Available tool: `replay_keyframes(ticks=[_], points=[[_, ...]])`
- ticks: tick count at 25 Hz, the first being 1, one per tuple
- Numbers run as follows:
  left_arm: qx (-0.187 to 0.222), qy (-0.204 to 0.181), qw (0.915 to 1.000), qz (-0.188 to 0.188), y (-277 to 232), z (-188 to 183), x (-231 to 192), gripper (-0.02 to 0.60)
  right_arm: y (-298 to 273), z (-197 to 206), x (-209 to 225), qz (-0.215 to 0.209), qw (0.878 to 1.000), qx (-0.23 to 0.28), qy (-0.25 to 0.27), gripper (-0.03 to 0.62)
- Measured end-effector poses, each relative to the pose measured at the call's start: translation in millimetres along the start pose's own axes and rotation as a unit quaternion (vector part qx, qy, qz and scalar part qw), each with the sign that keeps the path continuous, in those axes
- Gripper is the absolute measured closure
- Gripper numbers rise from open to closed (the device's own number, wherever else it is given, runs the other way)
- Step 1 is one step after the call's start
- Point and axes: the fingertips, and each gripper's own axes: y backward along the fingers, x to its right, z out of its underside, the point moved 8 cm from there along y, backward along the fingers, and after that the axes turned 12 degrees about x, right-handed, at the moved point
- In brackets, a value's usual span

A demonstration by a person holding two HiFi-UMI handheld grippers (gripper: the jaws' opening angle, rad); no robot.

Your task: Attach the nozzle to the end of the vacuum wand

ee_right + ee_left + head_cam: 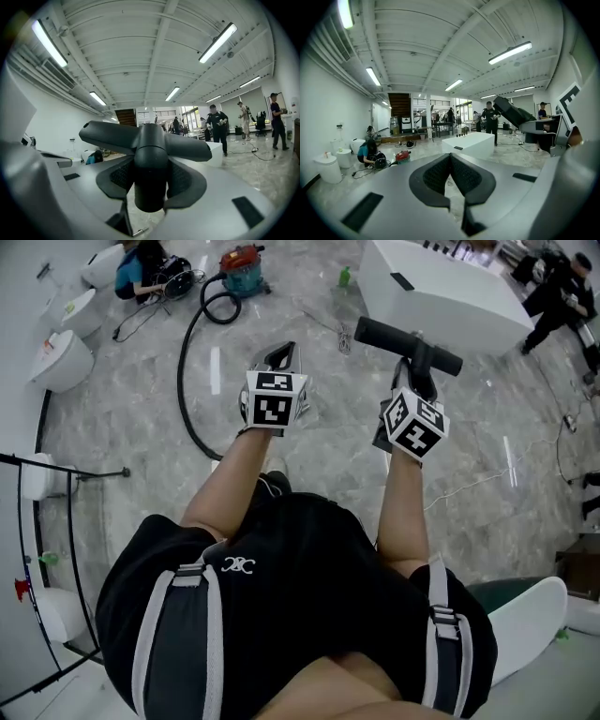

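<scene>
In the head view, the left gripper [284,355] is held out level over the marble floor [141,399], with nothing seen in it. The right gripper [411,373] is raised beside it, and the black T-shaped nozzle [406,344] is gripped by its neck, with the crossbar lying across just past the jaw tips. A red and teal vacuum [243,269] stands well ahead on the floor, and its black hose [187,371] is looped back towards the left forearm. A white counter [441,292] is seen ahead on the right, and a person [139,268] is crouched near the vacuum.

In the left gripper view, the left gripper [450,155] is seen clenched on nothing, with the tips of its pads [435,176] brought together. The nozzle [513,113] is seen up at the right, well clear of these jaws. The vacuum [402,156] and the counter [471,143] are seen far ahead.

In the right gripper view, the neck of the nozzle [146,139] is clamped in the right gripper [150,183], with a pad [121,176] pressed on either side. The crossbar is spread wide just above the jaws.
</scene>
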Motion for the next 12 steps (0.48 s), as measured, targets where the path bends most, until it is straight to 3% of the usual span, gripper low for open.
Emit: replay_keyframes(ticks=[8, 12], points=[[-0.008, 0.001, 0.9999, 0.007, -37.9, 9.6, -4.0, 0.571, -36.9, 11.9, 6.0, -0.006, 1.000, -0.008, -0.006, 0.399], [-0.006, 0.004, 1.0000, 0.001, -69.2, 16.4, -25.7, 0.571, -77.9, 18.5, -3.4, -0.017, 1.000, -0.009, -0.019, 0.399]])
